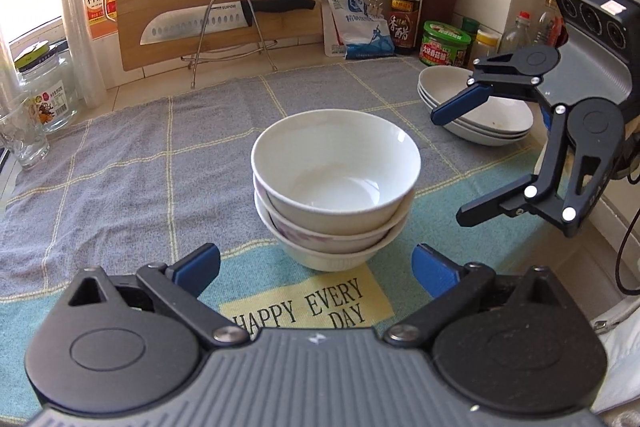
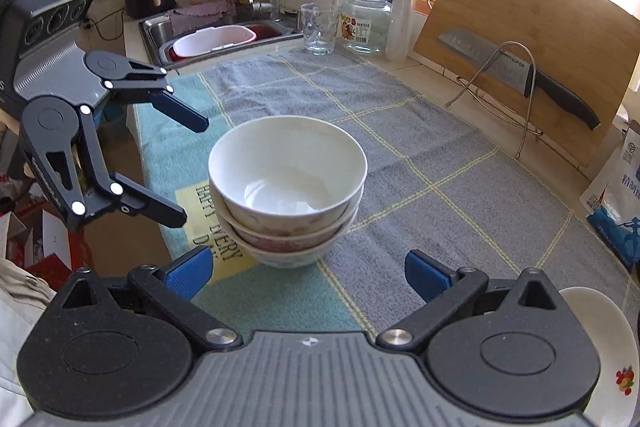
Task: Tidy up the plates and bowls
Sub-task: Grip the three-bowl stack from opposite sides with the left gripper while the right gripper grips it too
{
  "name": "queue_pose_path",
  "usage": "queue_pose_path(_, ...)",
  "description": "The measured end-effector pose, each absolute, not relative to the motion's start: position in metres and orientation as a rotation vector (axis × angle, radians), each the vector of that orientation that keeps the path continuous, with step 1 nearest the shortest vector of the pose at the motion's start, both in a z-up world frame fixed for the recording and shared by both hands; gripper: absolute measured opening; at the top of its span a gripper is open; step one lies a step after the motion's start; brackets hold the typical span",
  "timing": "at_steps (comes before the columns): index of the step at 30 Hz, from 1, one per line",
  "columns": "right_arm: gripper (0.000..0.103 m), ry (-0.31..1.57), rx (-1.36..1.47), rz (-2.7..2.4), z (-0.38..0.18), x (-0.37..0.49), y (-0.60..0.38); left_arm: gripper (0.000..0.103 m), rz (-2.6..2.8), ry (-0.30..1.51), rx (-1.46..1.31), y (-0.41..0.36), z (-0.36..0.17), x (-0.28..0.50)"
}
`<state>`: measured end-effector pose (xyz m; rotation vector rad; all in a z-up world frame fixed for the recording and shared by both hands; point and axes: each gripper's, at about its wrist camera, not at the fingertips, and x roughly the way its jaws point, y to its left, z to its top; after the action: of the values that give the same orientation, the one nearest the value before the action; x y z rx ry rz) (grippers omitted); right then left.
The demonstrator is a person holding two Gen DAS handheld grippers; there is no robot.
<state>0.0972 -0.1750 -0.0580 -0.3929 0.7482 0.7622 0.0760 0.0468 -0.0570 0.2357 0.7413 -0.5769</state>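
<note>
Left wrist view shows the left gripper (image 1: 316, 263) spread wide and empty, pointing down at a stack of three bowls (image 1: 335, 191) nested on the towel (image 1: 132, 163) in mid-counter. To the right, the right gripper (image 1: 456, 167) is also wide open with nothing in it, in front of a pile of plates (image 1: 476, 107) near the wall. Nesting keeps both piles compact, so the sorting looks about finished, with both grippers clear of the dishes. From the right wrist view only an edge of a plate (image 2: 600, 339) shows, cut off by the gripper body. I cannot count the plates exactly, and the lower bowls' patterns are hard to make out.
</note>
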Motion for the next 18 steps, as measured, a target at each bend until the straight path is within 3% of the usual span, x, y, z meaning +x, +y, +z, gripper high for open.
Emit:
queue_pose_path(11, 0.103, 0.938, -0.372, 0.781, -0.114, 0.115, -0.172, 0.101, -0.599, 0.802, 0.314, 0.039, -0.075, 0.086)
queue_pose_path(18, 0.103, 0.919, -0.432, 0.74, -0.119, 0.107, -0.164, 0.101, -0.71, 0.817, 0.348, 0.042, -0.085, 0.113)
